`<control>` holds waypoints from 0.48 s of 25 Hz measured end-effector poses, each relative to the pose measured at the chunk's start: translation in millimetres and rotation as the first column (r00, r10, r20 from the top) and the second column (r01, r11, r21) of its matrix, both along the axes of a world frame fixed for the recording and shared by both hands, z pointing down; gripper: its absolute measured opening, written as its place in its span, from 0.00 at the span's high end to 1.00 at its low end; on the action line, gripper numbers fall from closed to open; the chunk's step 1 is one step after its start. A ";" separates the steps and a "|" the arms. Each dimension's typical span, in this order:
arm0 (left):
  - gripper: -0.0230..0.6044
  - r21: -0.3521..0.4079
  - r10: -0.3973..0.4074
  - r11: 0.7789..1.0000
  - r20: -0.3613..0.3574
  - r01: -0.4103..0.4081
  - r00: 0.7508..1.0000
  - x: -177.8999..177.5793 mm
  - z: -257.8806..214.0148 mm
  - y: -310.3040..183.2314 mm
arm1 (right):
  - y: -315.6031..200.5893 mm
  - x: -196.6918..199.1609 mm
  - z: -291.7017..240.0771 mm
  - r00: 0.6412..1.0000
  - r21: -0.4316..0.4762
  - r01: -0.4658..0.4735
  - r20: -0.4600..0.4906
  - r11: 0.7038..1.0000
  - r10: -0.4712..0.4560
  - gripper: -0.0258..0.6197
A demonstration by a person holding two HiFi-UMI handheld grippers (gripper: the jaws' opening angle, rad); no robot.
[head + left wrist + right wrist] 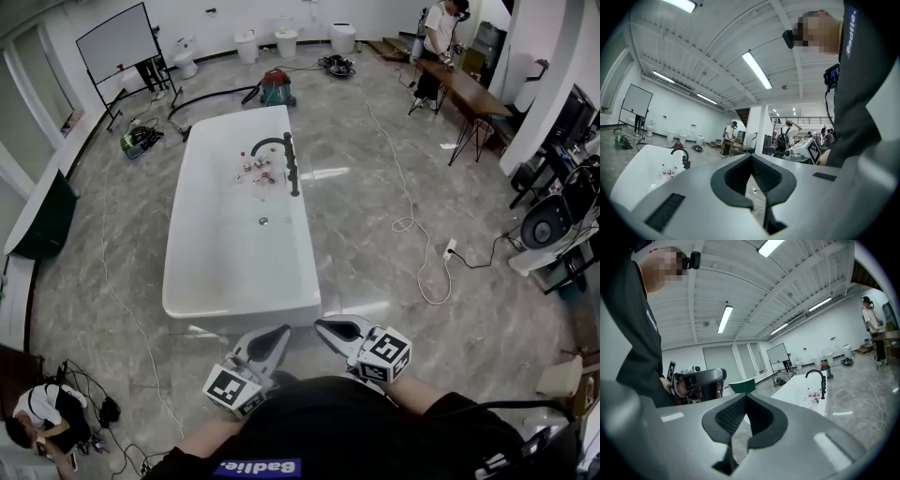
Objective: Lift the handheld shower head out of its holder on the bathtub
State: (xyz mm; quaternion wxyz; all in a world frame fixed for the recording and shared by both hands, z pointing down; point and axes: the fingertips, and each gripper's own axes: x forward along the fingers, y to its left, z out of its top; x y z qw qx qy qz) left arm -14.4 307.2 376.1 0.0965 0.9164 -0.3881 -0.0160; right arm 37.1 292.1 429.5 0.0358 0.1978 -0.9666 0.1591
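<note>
A white bathtub (202, 272) stands on the grey floor ahead of me. On its right rim a black curved faucet (272, 142) stands over the slim black handheld shower head (293, 173) in its holder. Both grippers hover short of the tub's near end, well away from the faucet. My left gripper (274, 336) and right gripper (330, 328) are shut with nothing in them. In the left gripper view the shut left gripper (751, 155) points past the tub (633, 176) and faucet (682, 155). The right gripper (745, 395) is also shut, with the tub (799, 391) and faucet (818, 378) far ahead.
Small bottles (258, 169) lie inside the tub by the faucet. A red vacuum cleaner (277, 87) stands beyond its far end, a whiteboard (117, 42) at back left. Cables and a power strip (448, 248) cross the floor to the right. A person (439, 37) stands at a table.
</note>
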 end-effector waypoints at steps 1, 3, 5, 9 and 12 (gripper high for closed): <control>0.96 -0.003 -0.002 1.000 0.005 0.002 1.000 1.2 0.0 -1.7 | -0.8 0.4 1.8 1.000 -0.007 0.007 0.002 1.000 -0.007 0.96; 0.96 -0.007 -0.008 1.000 0.011 0.008 1.000 -2.0 0.7 -6.5 | -4.0 -2.7 3.7 1.000 -0.015 0.020 0.001 1.000 -0.020 0.96; 0.96 -0.007 -0.015 1.000 0.013 0.016 1.000 -6.7 1.6 -15.0 | -12.8 -5.2 5.5 1.000 -0.017 0.022 -0.003 1.000 -0.022 0.96; 0.96 -0.001 -0.011 1.000 0.006 0.011 1.000 -15.3 4.0 -38.1 | -37.7 -10.9 8.8 1.000 -0.024 0.009 -0.008 1.000 -0.009 0.96; 0.96 -0.007 -0.006 1.000 0.002 0.006 1.000 -31.6 5.3 -60.5 | -57.2 -24.4 6.1 1.000 -0.025 -0.004 -0.006 1.000 0.004 0.96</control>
